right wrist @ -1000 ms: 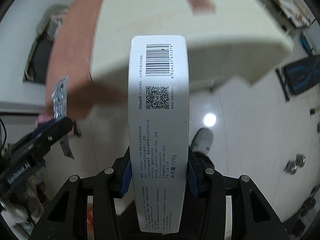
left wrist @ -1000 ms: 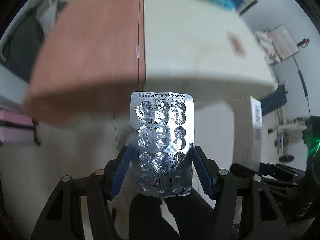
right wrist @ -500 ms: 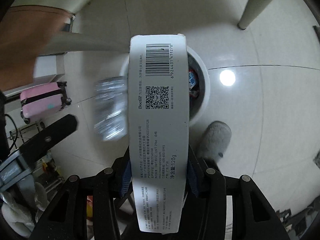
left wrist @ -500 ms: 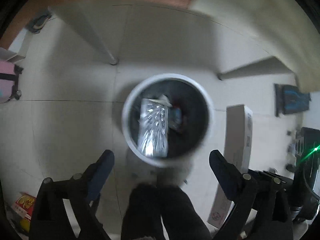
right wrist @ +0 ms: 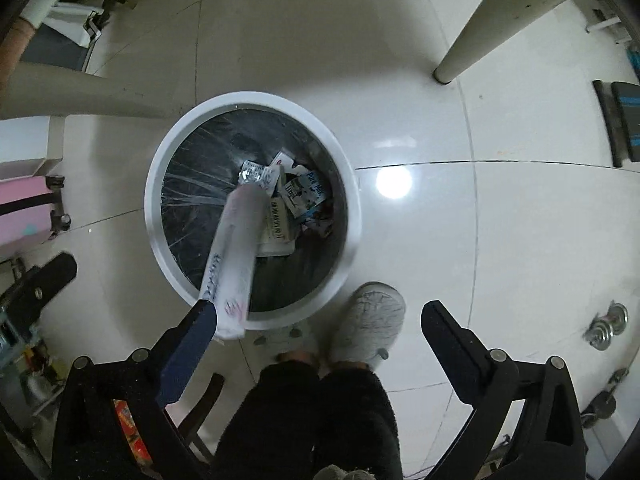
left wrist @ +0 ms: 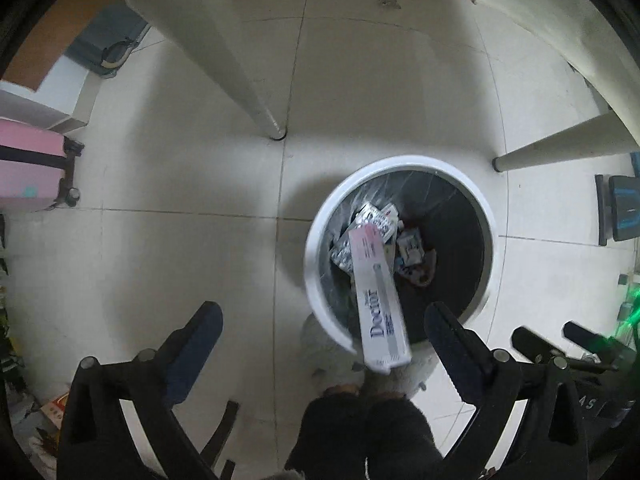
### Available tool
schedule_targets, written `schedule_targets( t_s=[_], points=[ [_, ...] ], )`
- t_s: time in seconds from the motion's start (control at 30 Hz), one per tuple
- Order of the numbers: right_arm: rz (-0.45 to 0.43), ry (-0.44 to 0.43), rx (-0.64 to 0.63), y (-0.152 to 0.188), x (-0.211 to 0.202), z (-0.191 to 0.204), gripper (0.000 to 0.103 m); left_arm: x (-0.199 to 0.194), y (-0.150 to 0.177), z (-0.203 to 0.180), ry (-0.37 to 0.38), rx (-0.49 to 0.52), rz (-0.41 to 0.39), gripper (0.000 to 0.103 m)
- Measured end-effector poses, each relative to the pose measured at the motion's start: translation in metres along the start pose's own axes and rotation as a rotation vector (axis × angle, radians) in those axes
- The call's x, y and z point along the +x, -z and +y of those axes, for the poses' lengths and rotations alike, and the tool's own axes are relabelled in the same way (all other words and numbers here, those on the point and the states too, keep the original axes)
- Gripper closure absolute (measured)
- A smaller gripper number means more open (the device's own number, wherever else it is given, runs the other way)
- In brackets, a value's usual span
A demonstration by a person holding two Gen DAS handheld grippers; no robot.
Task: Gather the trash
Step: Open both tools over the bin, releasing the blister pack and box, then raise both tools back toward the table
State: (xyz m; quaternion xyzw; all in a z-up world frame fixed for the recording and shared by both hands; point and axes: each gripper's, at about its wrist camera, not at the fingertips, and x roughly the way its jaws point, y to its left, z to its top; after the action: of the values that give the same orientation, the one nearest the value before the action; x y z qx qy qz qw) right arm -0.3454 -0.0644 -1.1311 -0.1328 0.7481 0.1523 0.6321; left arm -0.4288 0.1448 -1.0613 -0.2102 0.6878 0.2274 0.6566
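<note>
Both tongs, left and right, opening, empty; one box over one bin.

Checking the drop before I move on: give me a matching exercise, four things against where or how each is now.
Things:
1. toothpaste box
2. blister pack
3. right tongs
4. grey slipper

States:
A. on the floor beside the bin
B. opening, nothing pinched
C. tilted across the bin's rim
D. down among the trash inside

Pairs: 1-C, 2-D, 3-B, 4-A
</note>
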Motion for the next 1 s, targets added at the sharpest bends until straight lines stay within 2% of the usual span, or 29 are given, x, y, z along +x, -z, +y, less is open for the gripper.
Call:
schedule_targets(
  t_s=[0.23,0.43,0.7,0.83,1.0],
  points=[
    [-0.034,0.032,-0.002,0.012,-0.054,0.008,0.0,-0.04,0.02,0.0,-0.006,0.009,0.017,0.0],
    [-0.067,0.047,0.008,0.037,-0.123,0.012,0.0,-0.098,0.032,-0.004,0.006,0.011,0.008,0.0],
    [-0.122,0.038,0.002,0.074,-0.242,0.016,0.0,-0.191,0.055,-0.008,0.035,0.058,-0.002,0.0],
    [-0.143,0.031,0.007,0.094,-0.299,0.018,0.0,-0.248,0.067,-0.012,0.029,0.105,-0.05,0.0],
    [-0.188,0.005,0.032,0.117,-0.381,0.016,0.0,-0.32,0.073,-0.01,0.032,0.107,-0.118,0.0]
  ],
)
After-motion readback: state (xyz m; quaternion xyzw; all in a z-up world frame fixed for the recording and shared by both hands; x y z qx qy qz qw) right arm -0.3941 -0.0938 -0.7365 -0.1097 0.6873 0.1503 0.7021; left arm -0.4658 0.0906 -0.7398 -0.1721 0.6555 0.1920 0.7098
